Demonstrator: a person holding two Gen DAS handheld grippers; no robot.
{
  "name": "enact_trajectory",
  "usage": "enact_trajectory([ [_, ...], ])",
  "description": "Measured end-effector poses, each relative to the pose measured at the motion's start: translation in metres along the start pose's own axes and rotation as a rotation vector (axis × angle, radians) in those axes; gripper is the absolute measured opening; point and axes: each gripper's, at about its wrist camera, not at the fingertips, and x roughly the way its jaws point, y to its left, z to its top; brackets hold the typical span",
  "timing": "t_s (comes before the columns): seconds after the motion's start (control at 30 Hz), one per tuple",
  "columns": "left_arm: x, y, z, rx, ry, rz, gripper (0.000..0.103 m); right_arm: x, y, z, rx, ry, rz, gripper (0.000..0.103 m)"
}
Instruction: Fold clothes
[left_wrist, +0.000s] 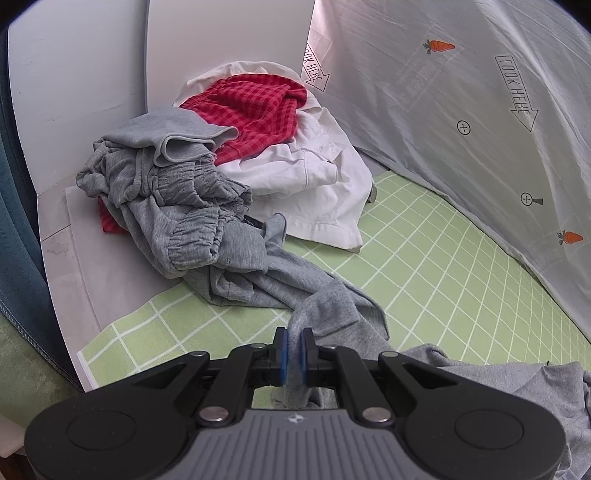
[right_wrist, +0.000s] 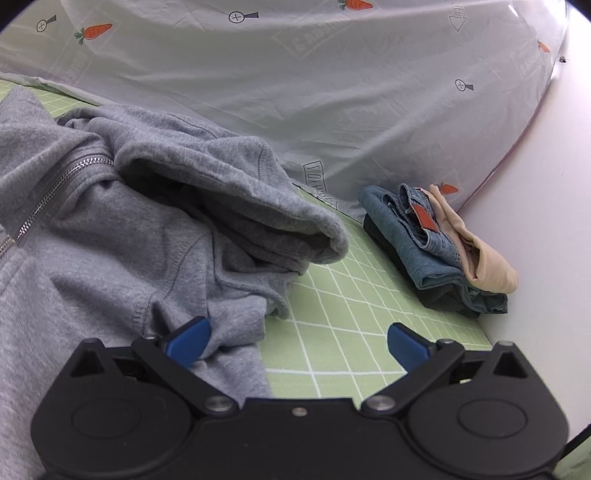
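Roughly midway, by my reading. Left hand-held gripper (left_wrist: 293, 354) was clamped on a bunch of grey cloth, apparently a sleeve or edge of the hoodie (right_wrist: 122, 206), its blue pads pressed together on the fabric. Right hand-held gripper (right_wrist: 297, 345) stood with jaws wide apart and nothing between them; its left pad hung over the hoodie's edge, its right pad over bare mat (right_wrist: 351, 325).

Hoodie lay rumpled on the green grid mat, zip part open, hood bunched toward the printed sheet (right_wrist: 332, 92). Not yet flattened, no fold made in it that I could see.

Done: a small folded stack (right_wrist: 436, 251) at the mat's far right edge, with jeans, a beige piece and something dark beneath.

Left to do: the heap (left_wrist: 207, 166) at the far left, holding grey sweatpants, a red checked garment (left_wrist: 255, 107) and a white one (left_wrist: 310, 173), all loose and tangled. The hoodie's trailing cloth ran back to touch that heap, so it likely needed pulling clear first.
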Motion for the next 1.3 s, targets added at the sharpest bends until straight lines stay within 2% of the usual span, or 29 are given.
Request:
enact_trajectory([
  [0.4,-0.040,-0.071,-0.048,0.053,0.013,-0.042,0.007,0.059,-0.071,-0.019,-0.063,-0.025,-0.024,0.102],
  [0.63,-0.059,-0.103,-0.068,0.086,0.026,-0.131,0.007,0.107,-0.124,-0.033,-0.047,0.056,-0.111,0.102],
  [0.73,-0.064,-0.105,-0.066,0.106,0.010,-0.149,0.007,0.114,-0.130,-0.030,-0.063,0.102,-0.135,0.103],
  [0.9,-0.059,-0.083,-0.049,0.058,-0.015,-0.146,0.007,0.095,-0.110,-0.010,-0.105,0.191,-0.143,0.103],
  [1.0,-0.050,-0.061,-0.033,0.000,-0.030,-0.137,0.007,0.061,-0.092,0.003,-0.043,0.166,-0.138,0.102],
  [1.13,-0.031,-0.031,-0.007,-0.078,-0.023,-0.138,0.007,0.023,-0.067,0.013,0.016,0.175,-0.151,0.102],
  [1.2,-0.019,-0.021,0.002,-0.090,-0.014,-0.147,0.007,0.004,-0.056,0.016,0.063,0.176,-0.115,0.103],
  [1.3,0.001,-0.016,0.011,-0.073,0.010,-0.155,0.007,-0.014,-0.033,0.017,0.040,0.178,-0.118,0.102],
])
